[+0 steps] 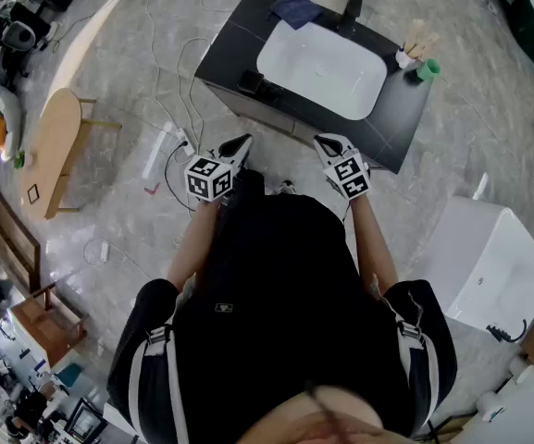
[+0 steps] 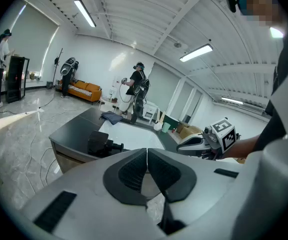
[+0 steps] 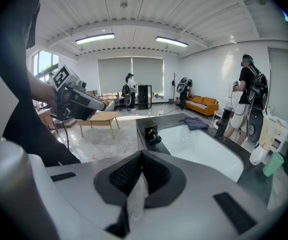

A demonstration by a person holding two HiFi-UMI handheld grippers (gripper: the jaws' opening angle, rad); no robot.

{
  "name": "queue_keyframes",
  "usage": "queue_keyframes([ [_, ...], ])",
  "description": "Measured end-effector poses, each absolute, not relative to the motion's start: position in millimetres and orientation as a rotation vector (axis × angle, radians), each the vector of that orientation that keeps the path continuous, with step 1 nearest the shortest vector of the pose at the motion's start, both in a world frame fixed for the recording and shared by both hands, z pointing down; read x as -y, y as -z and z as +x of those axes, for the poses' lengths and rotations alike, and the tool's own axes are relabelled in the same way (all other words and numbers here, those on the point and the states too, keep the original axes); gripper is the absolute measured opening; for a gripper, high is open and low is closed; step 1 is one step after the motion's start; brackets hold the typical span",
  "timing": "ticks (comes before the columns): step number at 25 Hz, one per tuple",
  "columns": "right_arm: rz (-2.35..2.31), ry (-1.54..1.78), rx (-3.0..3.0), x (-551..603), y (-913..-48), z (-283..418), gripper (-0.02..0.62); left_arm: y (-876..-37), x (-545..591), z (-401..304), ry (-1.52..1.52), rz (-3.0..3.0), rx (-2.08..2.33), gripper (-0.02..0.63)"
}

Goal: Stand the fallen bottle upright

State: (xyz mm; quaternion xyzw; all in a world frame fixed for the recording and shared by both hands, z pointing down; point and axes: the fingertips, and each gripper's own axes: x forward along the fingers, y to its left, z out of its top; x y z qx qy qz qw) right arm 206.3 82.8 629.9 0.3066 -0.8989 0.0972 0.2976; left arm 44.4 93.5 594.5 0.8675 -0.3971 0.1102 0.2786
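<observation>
I stand before a dark counter (image 1: 405, 123) with a white sink basin (image 1: 322, 67). At its far right corner sit a small white bottle (image 1: 403, 59) and a green container (image 1: 428, 68); both are too small to tell which one lies on its side. The right gripper view shows the same white bottle (image 3: 256, 154) and green container (image 3: 273, 164) at its right edge. My left gripper (image 1: 241, 143) and right gripper (image 1: 328, 142) hover side by side short of the counter's near edge, both shut and empty. The pads meet in the left gripper (image 2: 147, 152) and the right gripper (image 3: 142, 155).
A black box-like device (image 1: 253, 83) sits at the basin's near left, a black faucet (image 1: 351, 9) and a blue cloth (image 1: 295, 9) at the back. Tall cream bottles (image 3: 272, 129) stand by the white bottle. A white cabinet (image 1: 489, 262) is at my right, cables (image 1: 169, 146) on the floor, people work farther off.
</observation>
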Motion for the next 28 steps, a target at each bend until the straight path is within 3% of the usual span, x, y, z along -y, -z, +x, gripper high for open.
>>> queue_keyframes([
  [28, 0.784, -0.282, 2.360, -83, -642, 186, 0.060, -598, -105, 25, -0.256, 2.297, 1.076, 0.018],
])
